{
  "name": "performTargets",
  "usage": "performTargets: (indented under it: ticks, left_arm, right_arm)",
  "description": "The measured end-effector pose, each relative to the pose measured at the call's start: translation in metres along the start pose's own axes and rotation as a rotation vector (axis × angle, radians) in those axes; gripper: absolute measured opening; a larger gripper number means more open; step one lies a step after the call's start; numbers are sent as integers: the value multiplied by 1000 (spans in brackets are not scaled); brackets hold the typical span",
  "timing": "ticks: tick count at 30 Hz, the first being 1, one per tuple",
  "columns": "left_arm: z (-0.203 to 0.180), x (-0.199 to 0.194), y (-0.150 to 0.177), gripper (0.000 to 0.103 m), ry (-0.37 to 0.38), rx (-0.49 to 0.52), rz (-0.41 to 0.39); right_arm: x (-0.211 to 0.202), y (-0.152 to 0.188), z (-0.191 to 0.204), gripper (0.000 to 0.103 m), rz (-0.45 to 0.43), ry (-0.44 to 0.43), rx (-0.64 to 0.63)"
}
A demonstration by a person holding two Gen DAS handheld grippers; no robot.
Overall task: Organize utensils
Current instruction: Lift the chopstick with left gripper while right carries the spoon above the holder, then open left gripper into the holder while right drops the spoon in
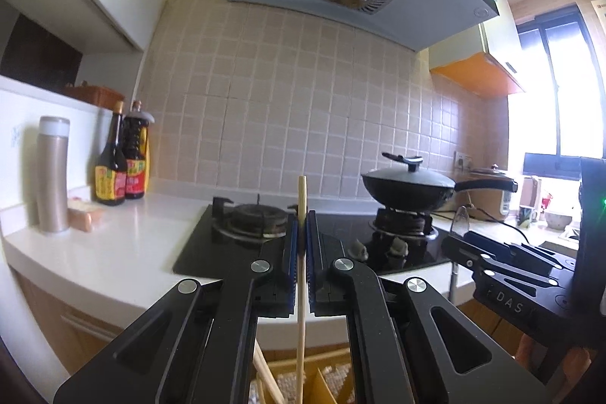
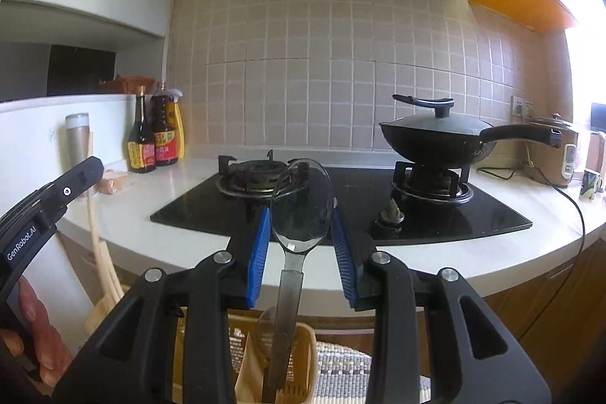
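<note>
My left gripper (image 1: 302,219) is shut on a pale wooden chopstick (image 1: 301,328) that stands upright between its blue pads. The stick's lower end reaches down into a yellow divided utensil holder (image 1: 322,385), where other chopsticks (image 1: 267,379) lean. My right gripper (image 2: 301,214) is shut on a metal spoon (image 2: 303,203), bowl up, with the pads against the bowl's sides. The spoon's handle hangs down into the yellow holder (image 2: 308,337). In the left wrist view the right gripper (image 1: 473,247) and its spoon (image 1: 460,219) show at the right. The left gripper's finger (image 2: 81,177) shows at the left of the right wrist view.
A white counter (image 2: 435,260) carries a black gas hob (image 2: 360,199) with a lidded wok (image 2: 435,135). Sauce bottles (image 2: 155,139) and a flask (image 2: 77,135) stand at the left. A rice cooker (image 2: 560,154), a cord and a mug (image 2: 591,180) are at the right. A woven mat (image 2: 341,373) lies under the holder.
</note>
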State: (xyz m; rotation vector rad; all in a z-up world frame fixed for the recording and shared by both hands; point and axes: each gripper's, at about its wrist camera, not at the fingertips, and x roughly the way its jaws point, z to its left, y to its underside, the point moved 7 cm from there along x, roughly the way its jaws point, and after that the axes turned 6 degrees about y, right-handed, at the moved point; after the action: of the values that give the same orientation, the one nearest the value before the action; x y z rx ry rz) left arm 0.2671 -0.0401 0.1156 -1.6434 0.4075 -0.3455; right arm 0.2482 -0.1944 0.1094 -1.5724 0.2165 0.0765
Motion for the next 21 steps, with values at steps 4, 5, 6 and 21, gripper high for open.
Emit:
performTargets:
  ticks: [4, 5, 6, 21]
  left_arm:
    - [1, -10, 6, 26, 7, -1, 23]
    - [2, -13, 6, 33, 13, -10, 32]
    - [2, -16, 6, 35, 19, -16, 39]
    - [-3, -90, 24, 49, 155, -115, 392]
  right_arm:
    - [-7, 9, 1, 43, 47, -52, 5]
    - [-11, 10, -1, 48, 59, -66, 16]
    - [-15, 12, -2, 51, 66, -76, 26]
    - [-86, 52, -28, 51, 427, -103, 55]
